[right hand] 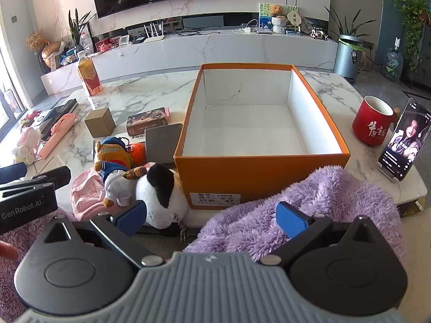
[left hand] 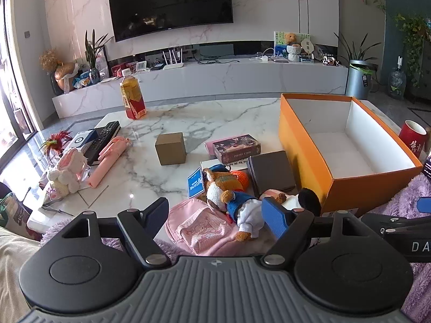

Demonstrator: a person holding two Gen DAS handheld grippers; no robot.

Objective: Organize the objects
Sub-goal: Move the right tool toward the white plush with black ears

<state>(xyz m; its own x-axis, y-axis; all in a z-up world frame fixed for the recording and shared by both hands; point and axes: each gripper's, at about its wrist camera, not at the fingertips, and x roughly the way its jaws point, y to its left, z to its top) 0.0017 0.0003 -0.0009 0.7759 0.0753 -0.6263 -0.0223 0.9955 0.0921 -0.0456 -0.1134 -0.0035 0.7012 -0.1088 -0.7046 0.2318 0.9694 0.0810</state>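
**Marble table, empty orange box, both grippers spread**

A living room with a wall-mounted television [left hand: 169, 2] and a long marble console lies behind a marble coffee table [left hand: 215, 118]. On the table stands an open orange cardboard box [right hand: 258, 172], white inside and empty. Left of it, in the right wrist view, lie a dark grey flat box [right hand: 161, 142], a photo card box [right hand: 146, 125], a small brown cardboard cube [right hand: 100, 126], a pink case [right hand: 58, 134], a remote control [right hand: 63, 111] and a bottle of tea [right hand: 89, 76]. Near the table's front edge, a bear plush in blue and white [right hand: 114, 167] lies on a pink pouch [right hand: 86, 193], touching a black-and-white plush [right hand: 160, 193] that rests against the box's front corner. A red mug [right hand: 373, 121] and a propped phone [right hand: 402, 140] stand right of the box. The left gripper [left hand: 216, 212] hangs above the pouch and bear, fingers spread wide, pinching nothing. The right gripper [right hand: 211, 215] hangs over a purple fleece [right hand: 309, 193], fingers likewise spread and empty.
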